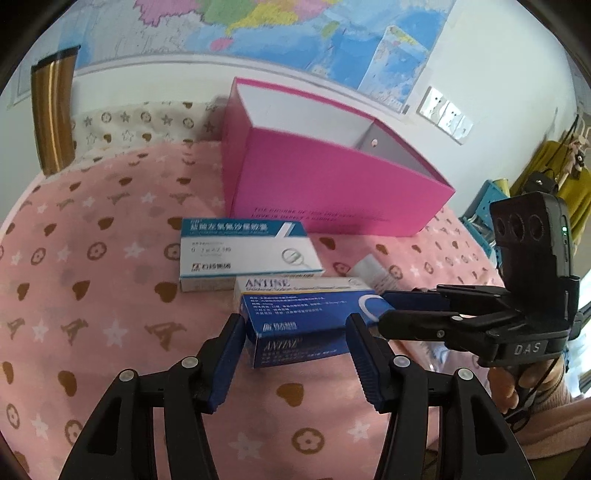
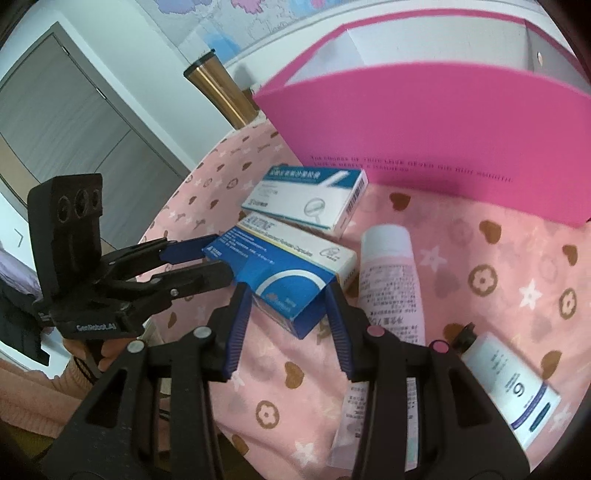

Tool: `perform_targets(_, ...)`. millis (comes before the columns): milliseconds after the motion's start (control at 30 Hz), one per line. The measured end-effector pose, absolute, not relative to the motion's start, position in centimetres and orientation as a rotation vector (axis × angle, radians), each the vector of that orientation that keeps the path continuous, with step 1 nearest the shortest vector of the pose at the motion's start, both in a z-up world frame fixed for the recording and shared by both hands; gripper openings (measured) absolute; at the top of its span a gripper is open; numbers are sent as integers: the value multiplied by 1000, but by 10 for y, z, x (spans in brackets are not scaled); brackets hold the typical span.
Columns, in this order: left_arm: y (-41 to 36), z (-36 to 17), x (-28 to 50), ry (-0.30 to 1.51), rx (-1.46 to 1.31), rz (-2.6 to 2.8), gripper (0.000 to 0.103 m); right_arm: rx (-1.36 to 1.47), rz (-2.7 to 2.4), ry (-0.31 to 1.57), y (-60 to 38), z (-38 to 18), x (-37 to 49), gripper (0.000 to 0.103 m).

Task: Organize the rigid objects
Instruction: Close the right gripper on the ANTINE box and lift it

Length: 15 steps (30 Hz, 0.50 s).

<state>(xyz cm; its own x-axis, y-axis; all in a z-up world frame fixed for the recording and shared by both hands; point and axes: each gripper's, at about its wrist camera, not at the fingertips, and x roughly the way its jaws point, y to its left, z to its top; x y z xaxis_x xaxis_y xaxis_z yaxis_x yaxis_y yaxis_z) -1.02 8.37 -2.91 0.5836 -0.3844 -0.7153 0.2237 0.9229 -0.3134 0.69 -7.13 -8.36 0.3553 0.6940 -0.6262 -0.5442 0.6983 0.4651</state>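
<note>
1. The left gripper [image 1: 295, 336] is reaching in from the left, its blue pads [image 1: 229, 354] sitting against the two long sides of the blue ANTINE box [image 1: 306, 317], so it is closing on the box across its width.
2. The right gripper [image 2: 286, 314] is coming in from the right onto the same box; its pads [image 2: 236, 328] are bracketing the near end, pressing the box's sides, so both grippers are gripping one box at once.
3. The ANTINE box is lying on the pink blanket [image 1: 92, 295], tilted slightly, with its far edge just beside the white and teal medicine box [image 1: 247, 254], which is lying flat behind it.
4. To the right of the two boxes, a pink tube [image 2: 391, 280] is lying on the blanket, and a white bottle with a black cap [image 2: 509, 380] is resting further right, apart from it.
5. Behind everything the open magenta box [image 1: 332, 184] is standing upright on the blanket, its white inside showing.
6. A gold tumbler [image 1: 51, 110] is standing at the far left, and a wall map [image 1: 277, 26] is hanging above; grey cabinet doors [image 2: 66, 110] are showing in the right wrist view.
</note>
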Motion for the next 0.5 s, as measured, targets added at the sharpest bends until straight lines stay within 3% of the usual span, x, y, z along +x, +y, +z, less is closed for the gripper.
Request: perform_targets(500,75,-13,-11,829,-146,-367,59,147,831,821,-82,-57,3,45)
